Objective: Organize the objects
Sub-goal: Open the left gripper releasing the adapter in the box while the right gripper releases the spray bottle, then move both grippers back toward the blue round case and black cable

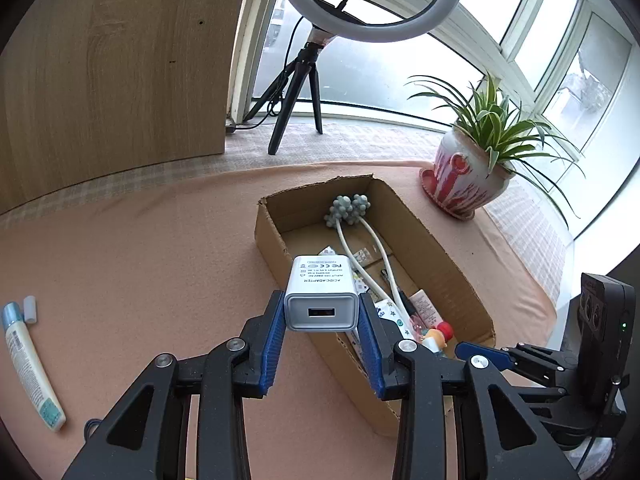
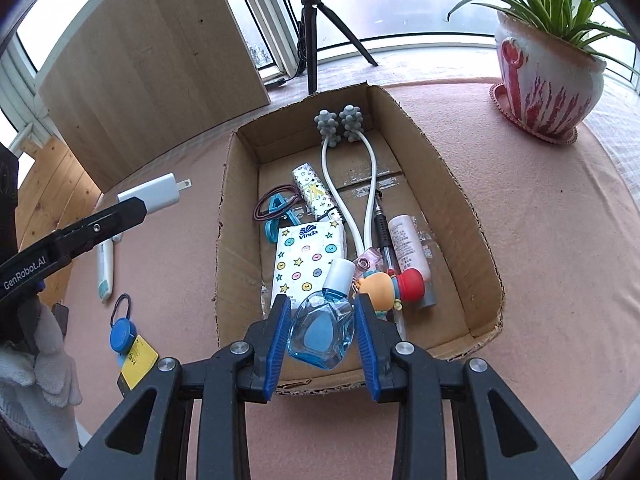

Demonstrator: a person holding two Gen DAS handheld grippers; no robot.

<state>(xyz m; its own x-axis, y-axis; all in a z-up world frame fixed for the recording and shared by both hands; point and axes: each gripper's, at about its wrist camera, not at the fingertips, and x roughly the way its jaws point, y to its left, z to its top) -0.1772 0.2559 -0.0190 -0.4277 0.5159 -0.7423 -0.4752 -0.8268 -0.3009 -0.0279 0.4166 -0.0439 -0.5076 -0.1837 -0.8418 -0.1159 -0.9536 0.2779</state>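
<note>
Left wrist: left gripper [image 1: 320, 316] pinches charger [image 1: 320, 294]; right gripper [image 2: 322, 320] pinches blue bottle [image 2: 322, 330], seemingly over box [image 2: 476, 208]

White charger [image 1: 321, 294], held above the near-left wall of the cardboard box [image 1: 436, 240]: upside-down print reads "AC/DC ADAPTER", then "INPUT: 100-240V AC" and an "OUTPUT" line whose figures are too small to read; an FC mark sits beside it. Tissue pack [image 2: 306, 262] inside the box, left of centre: blue "Vinda" logo at its top, with small numbers in coloured circles, too small to tell. Left gripper [image 2: 132, 208], left of the box: white "GenRobot.AI" along its black arm. Pink tube [image 2: 408, 246] in the box, right of the tissue pack: print unreadable. Yellow label [image 2: 138, 360] outside the box's near-left corner: dark print, illegible.
</note>
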